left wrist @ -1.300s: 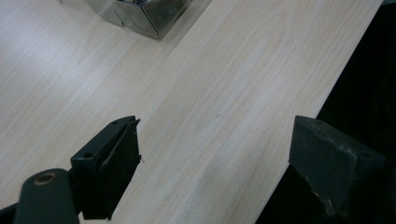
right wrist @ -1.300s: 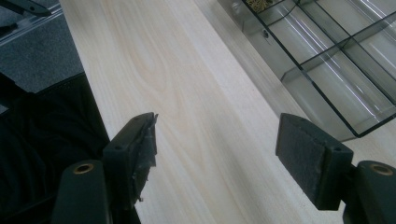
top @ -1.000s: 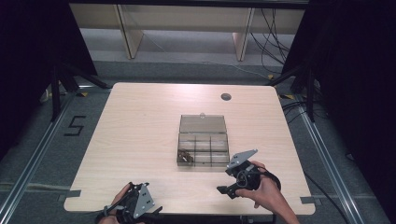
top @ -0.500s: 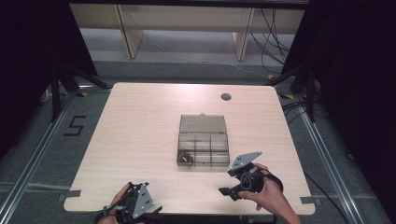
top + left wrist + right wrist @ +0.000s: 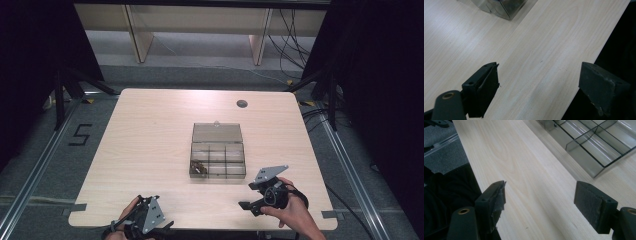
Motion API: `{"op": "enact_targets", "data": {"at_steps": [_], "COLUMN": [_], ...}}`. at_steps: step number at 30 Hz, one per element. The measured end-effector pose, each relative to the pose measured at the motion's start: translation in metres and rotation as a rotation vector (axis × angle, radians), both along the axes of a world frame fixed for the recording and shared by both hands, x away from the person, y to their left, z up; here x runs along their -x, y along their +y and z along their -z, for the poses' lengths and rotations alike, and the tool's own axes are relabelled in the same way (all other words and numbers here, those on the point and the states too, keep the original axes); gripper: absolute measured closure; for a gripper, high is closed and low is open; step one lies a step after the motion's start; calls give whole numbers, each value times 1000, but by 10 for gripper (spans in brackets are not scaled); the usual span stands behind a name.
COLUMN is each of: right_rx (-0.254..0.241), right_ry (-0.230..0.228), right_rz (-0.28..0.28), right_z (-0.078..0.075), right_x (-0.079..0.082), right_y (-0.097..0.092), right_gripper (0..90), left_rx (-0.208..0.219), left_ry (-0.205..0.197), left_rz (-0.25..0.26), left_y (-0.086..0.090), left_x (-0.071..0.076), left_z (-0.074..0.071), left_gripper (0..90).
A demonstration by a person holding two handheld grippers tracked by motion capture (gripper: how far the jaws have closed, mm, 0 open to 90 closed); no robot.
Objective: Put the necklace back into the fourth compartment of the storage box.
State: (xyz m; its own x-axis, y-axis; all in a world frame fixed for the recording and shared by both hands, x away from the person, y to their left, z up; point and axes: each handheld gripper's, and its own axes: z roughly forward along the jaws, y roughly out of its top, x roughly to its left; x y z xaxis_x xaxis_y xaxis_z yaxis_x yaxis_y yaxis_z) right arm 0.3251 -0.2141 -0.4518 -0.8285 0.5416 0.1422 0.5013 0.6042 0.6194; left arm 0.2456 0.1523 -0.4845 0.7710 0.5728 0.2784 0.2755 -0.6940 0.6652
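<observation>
Compared with a second ago, the right hand-held gripper (image 5: pixel 248 206) has dropped back toward the near edge of the tabletop (image 5: pixel 150 150) and away from the box (image 5: pixel 218 152). The left hand-held gripper (image 5: pixel 167 225) hasn't really budged, parked at the near-left edge. The box looks the same too.

Only writing I can read is a "5" (image 5: pixel 80 135) taped on the floor left of the tabletop.

The box is a clear smoky plastic organizer sitting around the middle of the tabletop, lid flipped open toward the far side, so lid plus tray run near-to-far. There's something dark in the near-left compartment, can't make out what.

Both grippers have their jaws spread wide and hold nothing; the right one (image 5: pixel 539 202) hangs over bare wood beside the box's corner (image 5: pixel 596 142), the left (image 5: pixel 539 87) over the edge.
</observation>
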Motion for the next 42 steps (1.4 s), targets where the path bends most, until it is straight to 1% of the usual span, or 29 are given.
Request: {"op": "enact_targets", "data": {"at_steps": [1,2,3,5,6,7,8,9,12,14,16,17,20,21,22,23,25,26,27,30,31,32,33,35,37,39,40,41,42], "right_rx": [-1,-1,-4,-5,-19,-25,-14,-23,-15,-10,-16,-16,-20,-43,-37,-34,-42,-73,-71,-76,-93,-97,-106,-104,-108,-121,-127,-125,-125], "right_ry": [-18,-18,3,-10,-20,-3,2,-1,11,-1,12,0,-8,-12,-20,-12,-17,-3,-17,-20,-7,-5,3,-9,-1,9,3,3,3], "right_rz": [-11,-11,4,-8,-7,15,7,23,5,10,24,20,22,37,35,34,33,43,40,46,55,53,66,72,85,80,71,92,92], "right_z": [0,0,-1,1,3,3,1,3,3,4,5,5,5,6,6,5,5,6,7,8,9,9,10,11,12,13,15,15,15], "right_x": [0,0,2,2,2,4,3,4,5,5,7,7,7,9,10,11,11,14,14,15,16,16,17,17,18,19,18,20,20], "right_y": [-2,-2,-3,-4,-4,-4,-5,-5,-7,-9,-11,-12,-15,-16,-17,-18,-19,-21,-22,-24,-27,-28,-29,-32,-34,-36,-38,-39,-39], "right_gripper": [263,263,263,260,260,259,259,259,259,259,259,259,259,259,258,257,257,257,257,256,254,254,254,253,252,252,252,251,251], "left_rx": [-10,-10,-6,-1,-1,-10,-11,-5,-6,-8,-9,-9,-9,-5,-6,-7,-7,-3,-5,-7,-6,-6,-8,-10,-7,-12,-12,-9,-9], "left_ry": [0,0,-5,1,1,0,0,3,4,8,9,9,9,6,5,5,5,4,2,5,6,3,7,6,3,8,8,9,9], "left_rz": [-1,-1,-2,0,0,-1,-2,0,0,1,-3,-2,-2,-2,-2,-2,-1,-3,-4,-1,-3,-1,-1,-2,-1,-4,-4,-2,-2], "left_y": [0,0,0,0,0,0,0,0,-1,-1,-1,-1,-1,-1,-1,-1,-1,-1,-1,-1,-2,-2,-2,-2,-2,-2,-2,-2,-2], "left_x": [0,0,0,0,0,0,0,0,0,0,0,-1,-1,0,0,0,0,1,0,-1,0,0,0,0,0,0,0,0,0], "left_z": [-1,-1,0,0,0,-1,-1,0,1,1,2,2,2,2,2,1,1,1,2,1,2,3,2,2,2,2,2,2,2], "left_gripper": [157,157,156,157,156,156,157,157,156,157,156,157,156,157,157,157,157,157,157,157,157,157,157,157,156,157,157,157,157]}}
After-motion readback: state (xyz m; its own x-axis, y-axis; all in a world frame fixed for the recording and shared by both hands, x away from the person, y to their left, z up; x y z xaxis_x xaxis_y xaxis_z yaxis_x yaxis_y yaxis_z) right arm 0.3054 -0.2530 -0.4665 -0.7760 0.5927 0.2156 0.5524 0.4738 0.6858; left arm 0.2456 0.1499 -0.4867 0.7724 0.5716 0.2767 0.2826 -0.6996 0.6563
